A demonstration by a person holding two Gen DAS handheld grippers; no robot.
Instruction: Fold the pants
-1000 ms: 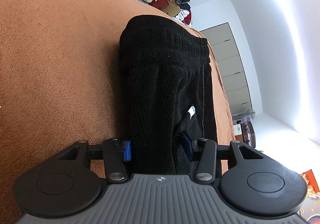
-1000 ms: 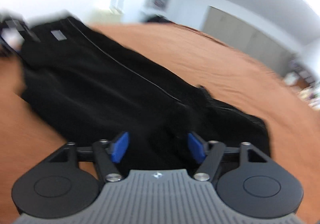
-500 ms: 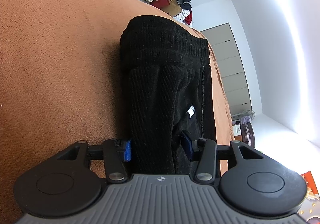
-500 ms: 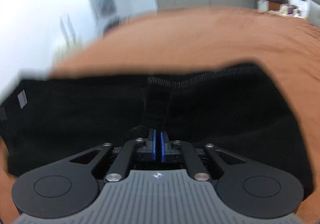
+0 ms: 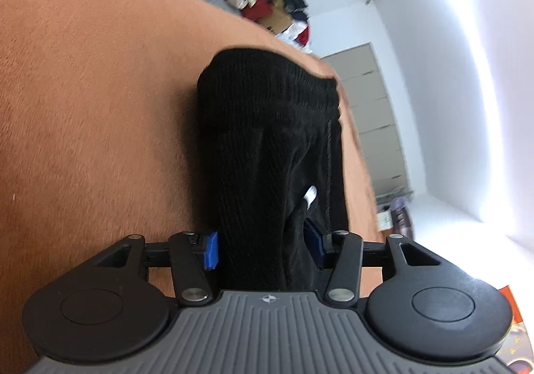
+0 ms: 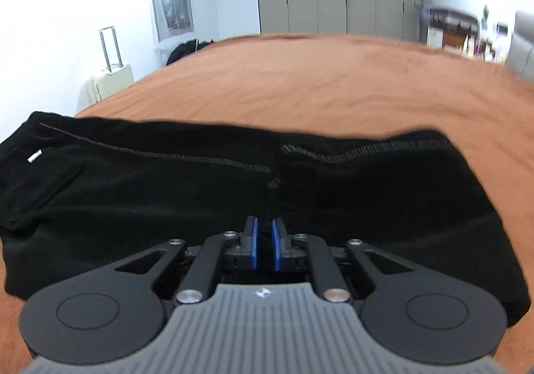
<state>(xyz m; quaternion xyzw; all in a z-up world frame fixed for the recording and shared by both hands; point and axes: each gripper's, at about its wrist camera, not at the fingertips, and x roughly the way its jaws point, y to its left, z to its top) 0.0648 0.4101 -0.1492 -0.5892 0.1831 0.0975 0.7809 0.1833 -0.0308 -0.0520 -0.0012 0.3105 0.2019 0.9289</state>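
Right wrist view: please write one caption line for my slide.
Right gripper, jaws nearly closed on a fold of the black pants, which lie across the brown blanket.

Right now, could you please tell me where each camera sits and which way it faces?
Left wrist: sits on the left hand-held gripper, looks along the black pants toward their waistband; pants between its blue pads.
Right wrist: sits on the right hand-held gripper, looks across the pants toward grey wardrobes; pads nearly closed.
Shared: pants, orange blanket.
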